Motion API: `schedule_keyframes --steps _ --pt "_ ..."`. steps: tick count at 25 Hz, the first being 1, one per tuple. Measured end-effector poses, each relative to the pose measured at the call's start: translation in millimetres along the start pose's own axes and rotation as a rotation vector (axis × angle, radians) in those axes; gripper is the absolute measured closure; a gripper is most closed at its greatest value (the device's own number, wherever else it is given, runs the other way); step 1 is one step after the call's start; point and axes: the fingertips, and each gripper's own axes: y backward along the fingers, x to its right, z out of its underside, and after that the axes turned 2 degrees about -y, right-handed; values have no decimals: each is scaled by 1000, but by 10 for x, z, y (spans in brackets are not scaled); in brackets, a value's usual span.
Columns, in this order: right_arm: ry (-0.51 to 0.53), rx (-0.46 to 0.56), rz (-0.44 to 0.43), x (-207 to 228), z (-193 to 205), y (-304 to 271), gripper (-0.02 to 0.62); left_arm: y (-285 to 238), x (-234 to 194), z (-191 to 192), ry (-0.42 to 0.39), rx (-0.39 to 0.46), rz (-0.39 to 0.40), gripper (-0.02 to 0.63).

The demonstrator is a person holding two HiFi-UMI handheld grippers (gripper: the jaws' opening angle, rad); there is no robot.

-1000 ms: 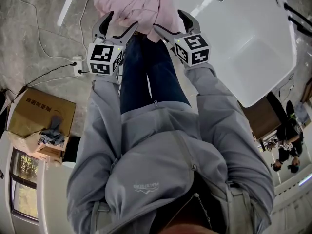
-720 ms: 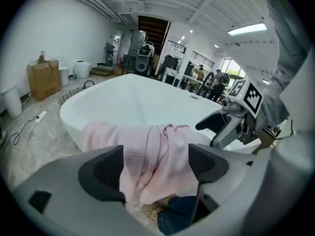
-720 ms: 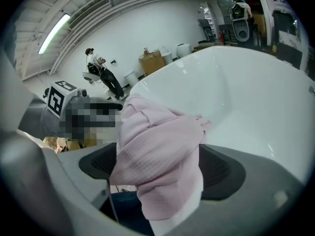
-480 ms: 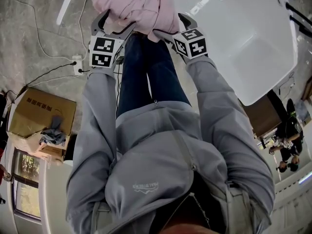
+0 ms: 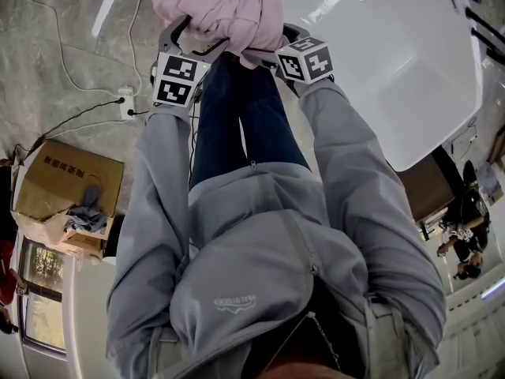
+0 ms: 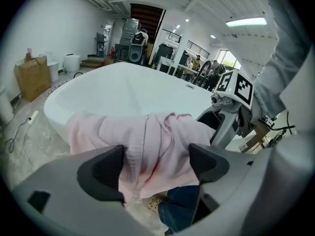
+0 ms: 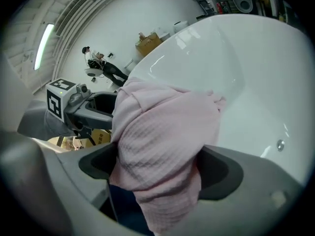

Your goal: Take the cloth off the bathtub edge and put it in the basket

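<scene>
Two grippers, one cloth and one tub make up the work. At far left in the head view, one box point(image 5: 71, 181) sits on the floor point(image 5: 47, 46), and the crumpled stuff in it is hard to make out. A cable point(image 5: 75, 81) runs to a socket block point(image 5: 126, 105) near it.

The left gripper point(image 5: 201, 38) points down at the cloth point(image 5: 225, 10), and its jaws have just been opening. They stand wide, with a hanging fold of cloth between the pads and nothing clamped. The pink cloth is heaped on the near edge of the tub point(image 5: 394, 69) and droops down the outside. The frame cuts off its top in the head view.

The right gripper point(image 5: 272, 42) is just beside the left one, not touching it. Its jaws have also just been opening and stand spread, not clenched. The cloth's right lobe fills the gap and hides the inner faces of both pads.

Under the cloth, the person's two legs point(image 5: 237, 125) stand close against the tub wall, leaving little room there. Beyond the cloth the white bowl lies open. At far right, two people point(image 5: 465, 227) are small and unclear.
</scene>
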Motion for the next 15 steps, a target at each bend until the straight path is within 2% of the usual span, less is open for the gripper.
schedule_keyframes --steps 2,4,7,15 --pt "38 -10 -10 -87 -12 -33 96 -6 15 11 -10 -19 5 207" --pt "85 -14 4 -128 -21 -46 133 -21 52 33 -26 -41 17 209" --pt "171 -24 45 -118 -10 -12 245 -58 147 88 -49 -70 42 209" --pt "375 -33 86 -224 -25 148 356 -123 379 143 -74 -97 107 210"
